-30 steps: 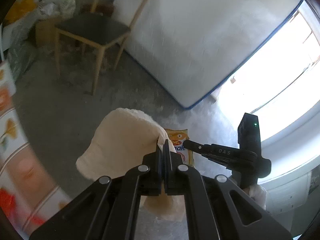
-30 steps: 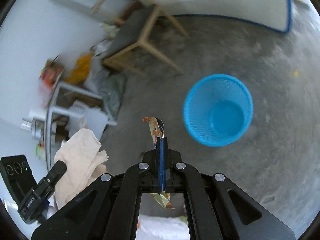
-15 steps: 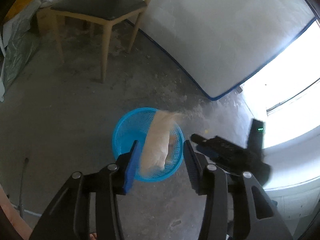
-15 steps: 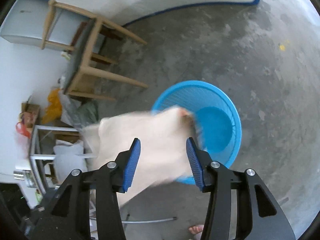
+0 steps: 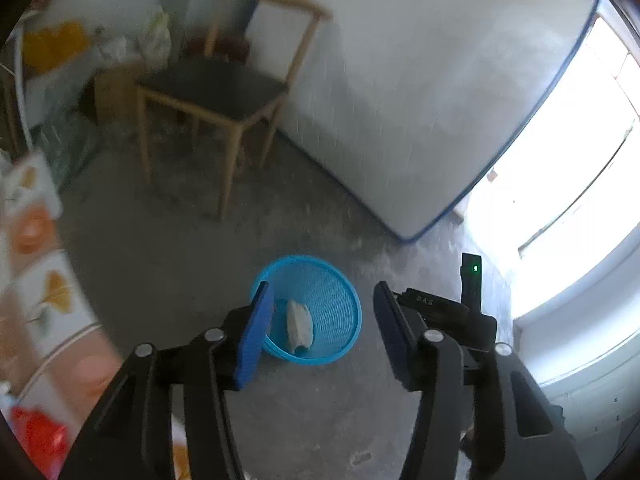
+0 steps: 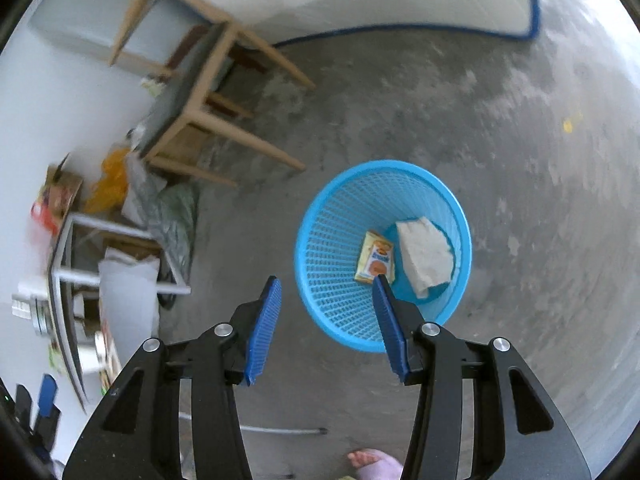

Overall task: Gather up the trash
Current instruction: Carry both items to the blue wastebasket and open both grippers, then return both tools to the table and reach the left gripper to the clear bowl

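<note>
A blue mesh basket [image 5: 340, 304] [image 6: 328, 248] stands on the concrete floor. Inside it lie a crumpled beige cloth [image 5: 299, 326] [image 6: 424, 258] and a yellow snack packet [image 6: 375, 256]. My left gripper [image 5: 321, 285] hovers above the basket; its jaws are opening and nothing is between them. My right gripper [image 6: 326, 278] is over the basket's near left rim, open and empty. Its black body [image 5: 440, 308] also shows in the left wrist view, to the right of the basket.
A wooden chair [image 5: 216, 84] [image 6: 192, 92] stands beyond the basket, next to a white mattress [image 5: 400, 100] leaning on the wall. A cluttered metal shelf [image 6: 80, 248] is at left. A thin rod [image 6: 280, 431] and a person's foot [image 6: 372, 466] are on the near floor.
Both grippers let go: the cloth fell from the left one and the snack packet from the right, and both now lie in the basket. The left view swung back up.
</note>
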